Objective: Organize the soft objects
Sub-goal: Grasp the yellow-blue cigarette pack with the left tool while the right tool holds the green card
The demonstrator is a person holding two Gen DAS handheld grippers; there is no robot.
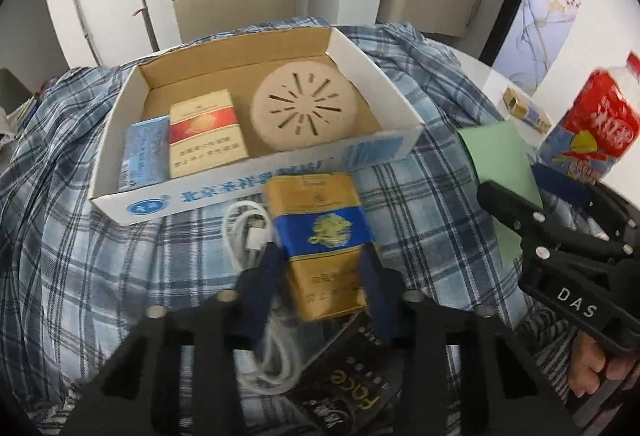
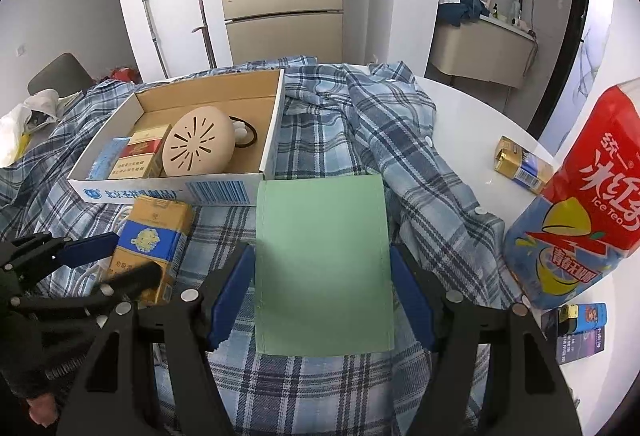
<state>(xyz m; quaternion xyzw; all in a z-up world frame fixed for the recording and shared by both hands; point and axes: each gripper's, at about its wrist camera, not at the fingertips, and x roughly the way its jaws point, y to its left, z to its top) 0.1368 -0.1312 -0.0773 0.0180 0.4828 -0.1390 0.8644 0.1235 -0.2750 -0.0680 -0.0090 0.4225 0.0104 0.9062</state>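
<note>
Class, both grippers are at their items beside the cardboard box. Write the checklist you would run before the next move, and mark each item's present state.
1. Left gripper closed on the gold and blue pack: ok.
2. Right gripper gripping the green cloth: cannot tell.
3. Free floor space in the cardboard box: ok, at its right end.
4. White cable clear of the pack: not ok, it lies alongside.
5. Ice tea bottle clear of the right gripper: ok.

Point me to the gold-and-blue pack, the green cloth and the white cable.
Pack (image 1: pixel 326 232): left wrist view, on its blue band.
Green cloth (image 2: pixel 322 268): right wrist view, middle of its face.
White cable (image 1: pixel 246 232): left wrist view, on the coiled loop beside the pack.
</note>
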